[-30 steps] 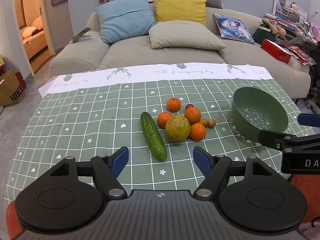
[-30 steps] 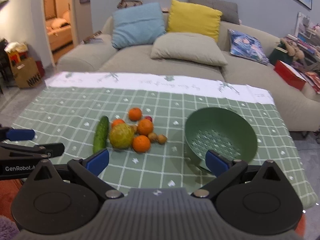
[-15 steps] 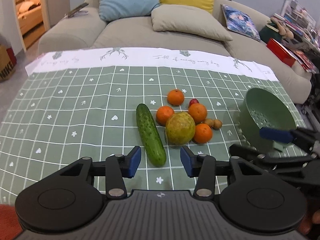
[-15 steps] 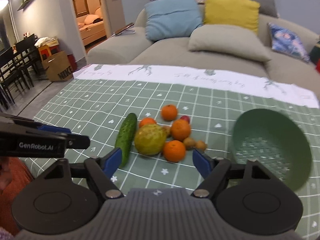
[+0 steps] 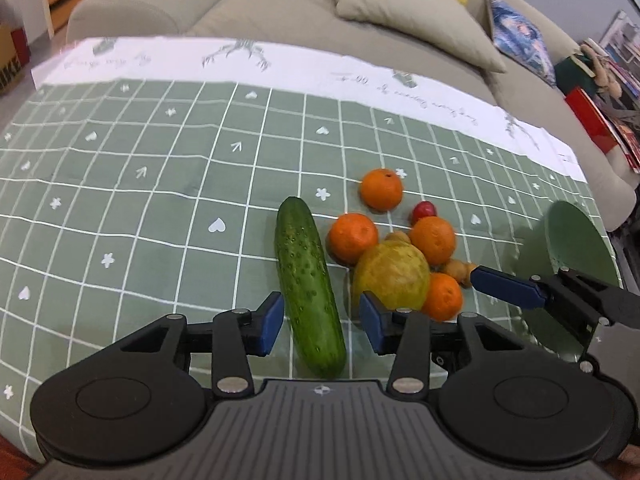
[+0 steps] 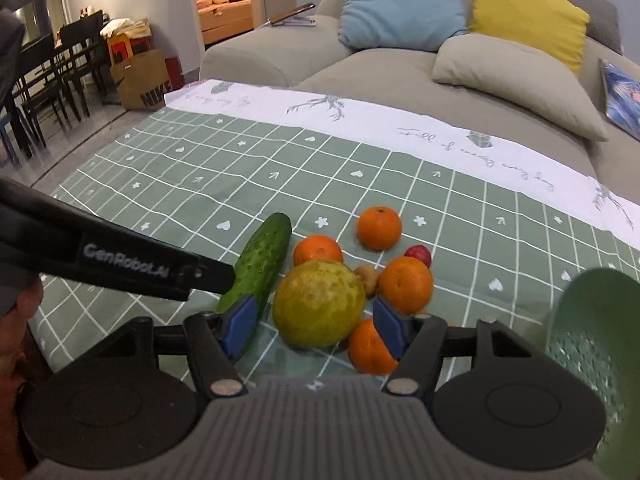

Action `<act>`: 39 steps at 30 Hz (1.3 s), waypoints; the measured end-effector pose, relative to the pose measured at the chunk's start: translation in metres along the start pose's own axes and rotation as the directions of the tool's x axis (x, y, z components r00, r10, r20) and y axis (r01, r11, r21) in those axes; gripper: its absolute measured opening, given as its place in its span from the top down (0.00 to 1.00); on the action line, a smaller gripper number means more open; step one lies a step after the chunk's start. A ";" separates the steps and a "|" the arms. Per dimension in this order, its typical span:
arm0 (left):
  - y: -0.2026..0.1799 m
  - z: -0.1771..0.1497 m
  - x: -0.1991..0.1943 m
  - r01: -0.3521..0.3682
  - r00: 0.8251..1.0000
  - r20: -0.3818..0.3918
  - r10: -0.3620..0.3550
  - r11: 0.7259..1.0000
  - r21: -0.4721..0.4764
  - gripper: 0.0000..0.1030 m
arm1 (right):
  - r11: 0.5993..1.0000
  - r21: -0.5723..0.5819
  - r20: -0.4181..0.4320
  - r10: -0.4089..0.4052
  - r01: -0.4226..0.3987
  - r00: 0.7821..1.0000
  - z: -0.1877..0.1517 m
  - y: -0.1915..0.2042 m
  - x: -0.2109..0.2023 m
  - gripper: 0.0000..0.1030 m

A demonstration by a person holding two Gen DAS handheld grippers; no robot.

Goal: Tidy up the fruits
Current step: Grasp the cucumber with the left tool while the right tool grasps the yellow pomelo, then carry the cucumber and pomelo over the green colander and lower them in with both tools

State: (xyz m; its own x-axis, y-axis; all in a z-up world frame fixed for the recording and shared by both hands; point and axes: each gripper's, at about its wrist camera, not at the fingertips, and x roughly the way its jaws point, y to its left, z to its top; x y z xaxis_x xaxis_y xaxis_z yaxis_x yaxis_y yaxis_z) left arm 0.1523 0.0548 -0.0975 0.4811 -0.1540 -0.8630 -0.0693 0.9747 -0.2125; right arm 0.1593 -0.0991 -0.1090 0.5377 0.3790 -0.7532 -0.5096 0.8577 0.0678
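Left wrist view: left gripper (image 5: 321,322) is sitting half-narrowed around the near end of the cucumber (image 5: 309,282), pads either side, not pressing; jaws have just been closing. Cucumber is lying on the green checked tablecloth (image 5: 160,184), just left of the big yellow-green fruit (image 5: 392,276). Oranges (image 5: 381,189) are clustering around that fruit. Green colander (image 5: 576,240) is sitting well right of it.

Right wrist view: right gripper (image 6: 314,327) is straddling the big yellow-green fruit (image 6: 319,305), jaws have just been closing, gaps showing at both pads. Small red fruit (image 6: 418,255) is lying behind it, right.
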 end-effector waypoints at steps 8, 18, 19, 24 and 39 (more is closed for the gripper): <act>0.009 0.016 0.039 -0.007 0.997 -0.082 0.004 0.999 -0.041 0.50 | 0.999 0.019 -0.059 0.029 -0.028 0.998 0.007 -0.011 0.034 0.40; 0.014 0.029 0.069 -0.004 0.990 -0.140 -0.006 0.998 -0.065 0.51 | 0.998 0.018 -0.082 0.053 -0.052 0.995 0.007 -0.013 0.054 0.38; 0.015 0.030 0.070 -0.001 0.990 -0.143 -0.009 0.998 -0.068 0.53 | 0.999 0.016 -0.081 0.053 -0.052 0.995 0.008 -0.013 0.054 0.38; 0.016 0.030 0.073 -0.002 0.988 -0.156 -0.012 0.996 -0.084 0.59 | 0.999 0.014 -0.092 0.048 -0.047 0.995 0.008 -0.013 0.059 0.37; 0.014 0.006 0.016 -0.013 0.998 -0.057 0.008 0.996 -0.091 0.61 | 1.000 0.009 -0.031 0.020 -0.020 0.999 0.010 -0.004 0.021 0.38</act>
State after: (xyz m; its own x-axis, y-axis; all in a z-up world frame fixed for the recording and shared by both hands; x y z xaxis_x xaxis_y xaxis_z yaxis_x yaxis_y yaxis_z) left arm 0.1647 0.0665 -0.1117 0.4297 -0.1554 -0.8895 -0.1544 0.9579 -0.2420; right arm 0.1790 -0.0909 -0.1181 0.5061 0.3851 -0.7717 -0.5140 0.8532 0.0887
